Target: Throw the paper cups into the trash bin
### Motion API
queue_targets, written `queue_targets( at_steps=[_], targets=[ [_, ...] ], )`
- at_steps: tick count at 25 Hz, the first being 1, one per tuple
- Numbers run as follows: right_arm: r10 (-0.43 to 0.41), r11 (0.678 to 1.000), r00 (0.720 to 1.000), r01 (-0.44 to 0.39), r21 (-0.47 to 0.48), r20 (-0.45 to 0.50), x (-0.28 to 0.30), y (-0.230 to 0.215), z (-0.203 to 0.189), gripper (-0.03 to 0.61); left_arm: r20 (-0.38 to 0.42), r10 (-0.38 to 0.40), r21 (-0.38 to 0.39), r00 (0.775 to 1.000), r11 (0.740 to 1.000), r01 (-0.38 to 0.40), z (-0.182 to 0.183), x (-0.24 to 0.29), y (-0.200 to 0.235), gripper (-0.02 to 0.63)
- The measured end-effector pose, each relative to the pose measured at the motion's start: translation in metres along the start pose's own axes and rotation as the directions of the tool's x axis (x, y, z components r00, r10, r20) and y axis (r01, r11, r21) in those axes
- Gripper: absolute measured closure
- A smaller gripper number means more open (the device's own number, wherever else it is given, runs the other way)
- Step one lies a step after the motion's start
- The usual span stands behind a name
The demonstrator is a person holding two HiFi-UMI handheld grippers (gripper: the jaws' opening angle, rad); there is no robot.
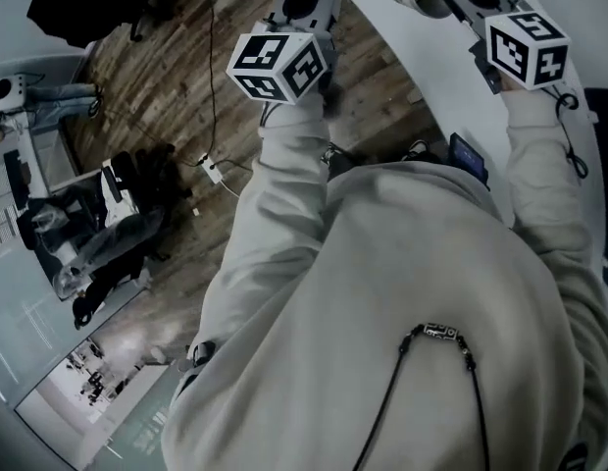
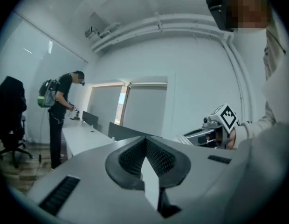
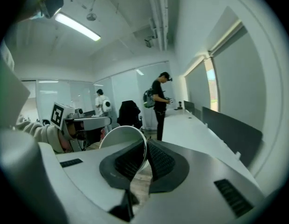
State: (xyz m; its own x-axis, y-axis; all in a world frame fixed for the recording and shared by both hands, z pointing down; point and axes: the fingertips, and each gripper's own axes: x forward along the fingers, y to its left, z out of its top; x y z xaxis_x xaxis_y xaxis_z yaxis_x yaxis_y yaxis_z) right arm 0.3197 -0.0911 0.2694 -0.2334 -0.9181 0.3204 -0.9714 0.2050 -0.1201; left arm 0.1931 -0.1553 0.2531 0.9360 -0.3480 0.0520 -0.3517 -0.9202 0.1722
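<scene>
Gripping the cup: my right gripper (image 3: 147,143) is clamped on the thin wall at the rim of a white, round-mouthed paper cup (image 3: 120,143). I judge that a pinch at the rim is enough for so light a shell.
Cup's place: lifted clear and lying sideways in the grip, above the edge of the smooth white table (image 1: 431,77).
Left gripper (image 2: 145,140): jaws pressed together on nothing, raised beside the other over the brown wood-plank floor (image 1: 167,86), apparently idle while the right one carries.
Materials: the cup is matte, smooth and easily dented. The ribbed black pads (image 3: 162,160) look rubbery, and the gripper bodies are plain grey plastic.
Trash bin: in none of my views, so I judge the drop is yet to come.
</scene>
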Motion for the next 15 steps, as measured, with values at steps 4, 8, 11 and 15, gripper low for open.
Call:
queue_targets(
  at_steps=[4,8,11,15],
  targets=[
    [0.146,0.987,0.989,-0.146,-0.068,-0.008,0.084,0.093,0.025,0.534,0.021,0.099,0.011,0.995,0.995,-0.099,0.010,-0.077,0.069,0.612],
    [0.265,0.958,0.964,-0.267,-0.106,-0.031,0.162,0.186,0.035,0.534,0.050,0.227,-0.004,0.973,0.974,-0.227,0.016,-0.166,0.147,0.612],
    [0.327,0.938,0.944,-0.331,-0.107,-0.048,0.207,0.243,0.042,0.534,0.052,0.285,-0.041,0.957,0.958,-0.283,0.021,-0.222,0.196,0.612],
    [0.387,0.913,0.920,-0.391,-0.118,-0.056,0.257,0.310,0.052,0.534,0.061,0.312,-0.041,0.948,0.950,-0.310,0.029,-0.276,0.239,0.612]
  ],
)
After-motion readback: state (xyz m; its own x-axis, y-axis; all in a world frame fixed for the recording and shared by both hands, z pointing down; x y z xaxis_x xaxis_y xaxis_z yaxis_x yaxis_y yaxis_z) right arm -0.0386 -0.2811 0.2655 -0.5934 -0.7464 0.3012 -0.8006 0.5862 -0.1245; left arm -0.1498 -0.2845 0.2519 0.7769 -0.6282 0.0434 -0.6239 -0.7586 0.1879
